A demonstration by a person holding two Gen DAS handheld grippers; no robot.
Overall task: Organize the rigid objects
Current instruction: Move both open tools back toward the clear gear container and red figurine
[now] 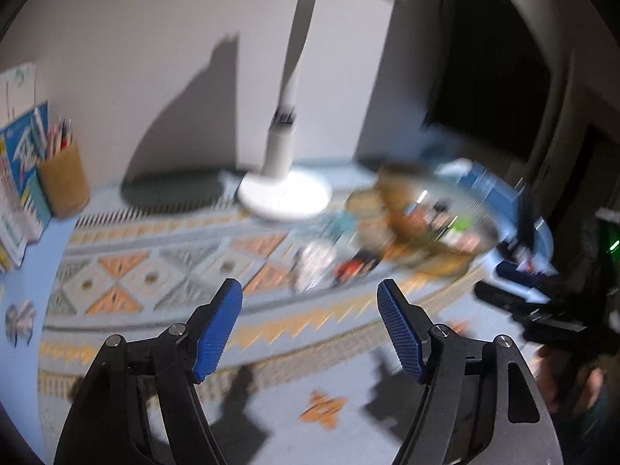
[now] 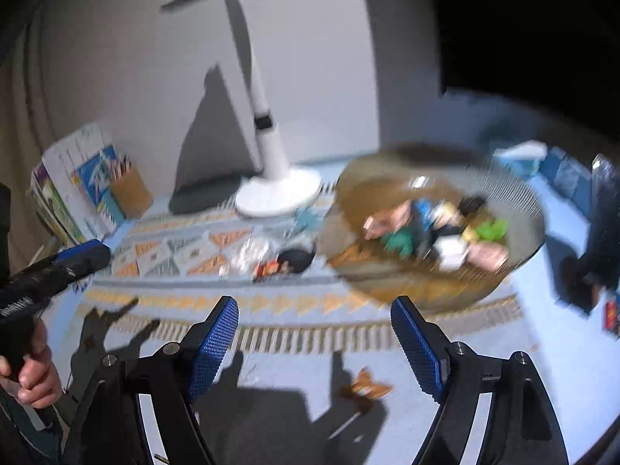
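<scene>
A round mesh basket [image 2: 515,193] holding several small colourful objects stands on the patterned cloth at the right; it also shows, blurred, in the left wrist view [image 1: 476,201]. Loose items lie left of it: a crinkled clear wrapper [image 2: 248,254], a small red-and-black piece [image 2: 267,269] and a dark object [image 2: 296,259]; the wrapper [image 1: 314,261] and red piece [image 1: 356,267] show in the left view. My left gripper [image 1: 310,290] is open and empty above the cloth. My right gripper [image 2: 314,308] is open and empty, in front of the basket. Both views are motion-blurred.
A white desk lamp [image 2: 277,190] stands at the back centre. A brown pencil cup [image 2: 130,190] and books [image 2: 73,197] stand at the back left. The other gripper shows at the left edge [image 2: 58,267] and at the right edge [image 1: 534,302]. Dark objects [image 2: 596,240] sit far right.
</scene>
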